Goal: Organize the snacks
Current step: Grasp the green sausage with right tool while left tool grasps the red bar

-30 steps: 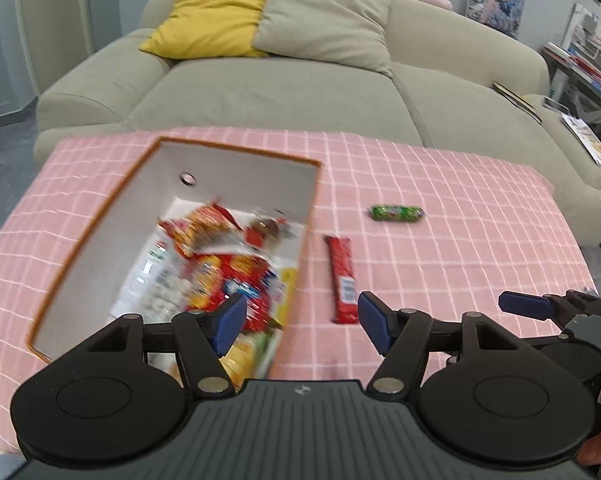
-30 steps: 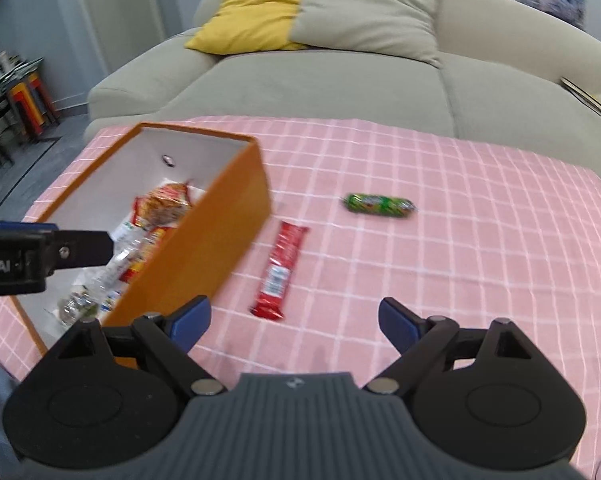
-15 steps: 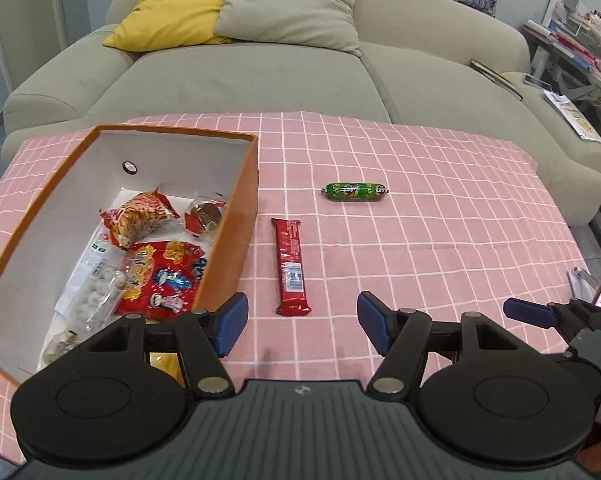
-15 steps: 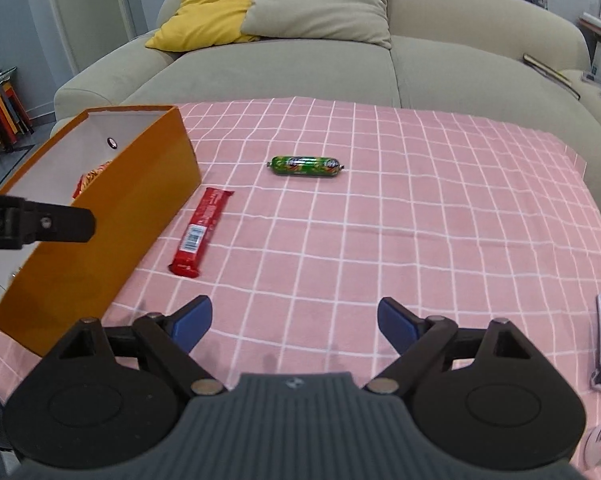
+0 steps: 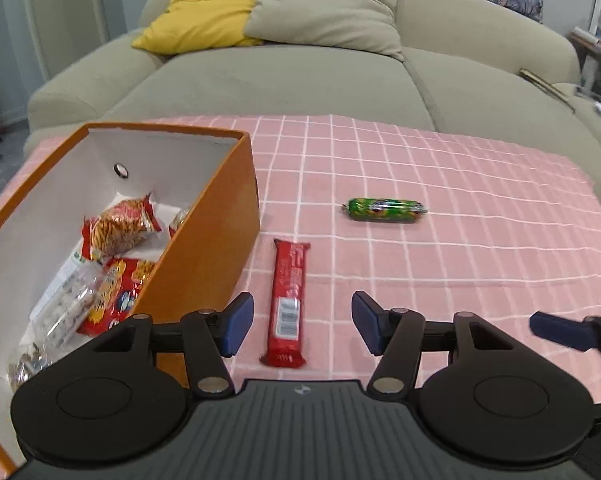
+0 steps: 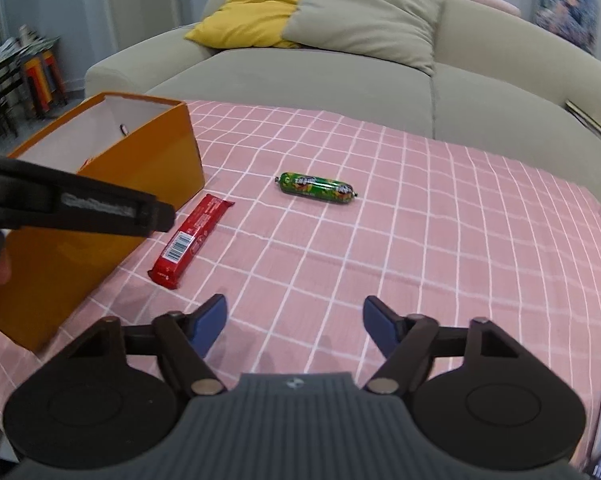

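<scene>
An orange box [image 5: 216, 240] with a white inside stands on the left of the pink checked tablecloth [image 5: 460, 208] and holds several snack packs [image 5: 116, 228]. A red wafer bar [image 5: 288, 300] lies right of the box, its near end between the fingers of my open, empty left gripper [image 5: 302, 328]. A green candy roll [image 5: 384, 210] lies farther back. In the right wrist view the box [image 6: 112, 204], red bar [image 6: 192, 240] and green roll [image 6: 316, 188] show. My right gripper [image 6: 294, 328] is open and empty over bare cloth.
A beige sofa [image 5: 300, 76] with a yellow cushion [image 5: 204, 12] and a beige cushion [image 5: 328, 8] stands behind the table. The left gripper's arm [image 6: 72, 204] crosses the left of the right wrist view. Stools [image 6: 40, 76] stand at far left.
My left gripper has moved right and down from over the box until its fingers straddle the red bar's near end. My right gripper has closed in on the cloth. Both stay open.
</scene>
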Action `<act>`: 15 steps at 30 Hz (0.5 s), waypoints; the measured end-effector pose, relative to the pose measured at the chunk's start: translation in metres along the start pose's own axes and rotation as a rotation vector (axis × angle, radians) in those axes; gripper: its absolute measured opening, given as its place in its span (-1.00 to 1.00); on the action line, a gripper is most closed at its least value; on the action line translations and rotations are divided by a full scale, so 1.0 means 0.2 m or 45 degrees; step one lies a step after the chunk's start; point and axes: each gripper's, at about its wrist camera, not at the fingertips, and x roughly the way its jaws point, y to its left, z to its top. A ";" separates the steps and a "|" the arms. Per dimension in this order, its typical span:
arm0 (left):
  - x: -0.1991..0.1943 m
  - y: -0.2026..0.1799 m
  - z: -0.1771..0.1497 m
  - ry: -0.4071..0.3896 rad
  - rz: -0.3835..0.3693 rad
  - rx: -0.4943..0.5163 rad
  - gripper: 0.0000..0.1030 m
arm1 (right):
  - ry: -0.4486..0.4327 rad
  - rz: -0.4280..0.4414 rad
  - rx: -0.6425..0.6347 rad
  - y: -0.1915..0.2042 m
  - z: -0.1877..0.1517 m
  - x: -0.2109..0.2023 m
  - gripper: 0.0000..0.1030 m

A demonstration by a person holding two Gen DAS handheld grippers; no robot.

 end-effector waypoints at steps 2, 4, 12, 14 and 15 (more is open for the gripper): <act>0.05 -0.02 0.00 -0.012 0.003 0.020 0.31 | 0.002 0.012 -0.046 -0.03 0.02 0.05 0.23; 0.11 -0.03 -0.01 -0.014 0.021 0.017 0.31 | 0.000 0.018 -0.089 -0.06 0.04 0.09 0.22; 0.31 -0.03 -0.02 0.021 0.098 0.008 0.31 | 0.033 0.049 -0.234 -0.17 0.12 0.30 0.19; 0.35 -0.02 -0.01 0.062 0.106 -0.032 0.31 | 0.021 0.077 -0.316 -0.18 0.16 0.35 0.19; 0.37 -0.02 -0.01 0.080 0.112 -0.047 0.31 | 0.016 0.085 -0.355 -0.18 0.18 0.38 0.19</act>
